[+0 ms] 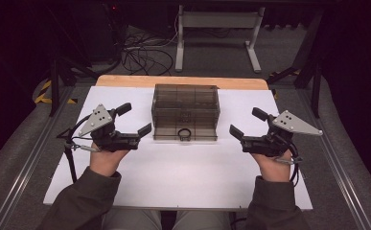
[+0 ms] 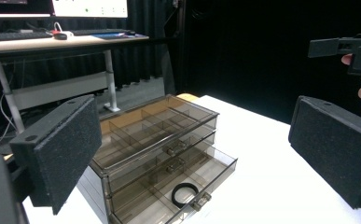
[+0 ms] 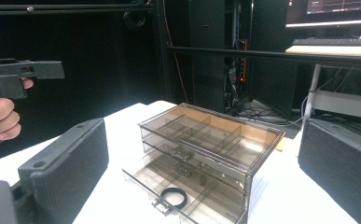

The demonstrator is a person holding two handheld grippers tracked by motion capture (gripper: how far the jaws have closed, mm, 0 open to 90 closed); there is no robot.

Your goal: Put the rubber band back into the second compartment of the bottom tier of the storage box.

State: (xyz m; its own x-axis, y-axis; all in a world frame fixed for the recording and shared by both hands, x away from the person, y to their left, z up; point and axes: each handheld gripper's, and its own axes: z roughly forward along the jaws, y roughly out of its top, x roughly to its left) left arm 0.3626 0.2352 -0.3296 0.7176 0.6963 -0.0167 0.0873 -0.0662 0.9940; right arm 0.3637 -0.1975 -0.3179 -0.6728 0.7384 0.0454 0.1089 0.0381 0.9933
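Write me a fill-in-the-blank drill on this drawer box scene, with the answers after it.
1. The smoky clear drawer box has ___ drawers.
2. The ___ drawer is pulled out.
3. In that open drawer lies a black ___.
4. Both the left gripper and the right gripper have their jaws ___.

Answers: three; bottom; ring; open

Smoky brown drawer box [image 1: 185, 112], black ring [image 1: 184, 133], white table [image 1: 173, 177].

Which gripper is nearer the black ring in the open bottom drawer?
Left, narrowly. The left gripper sits just left of the black ring; the right gripper is slightly farther, on its right.
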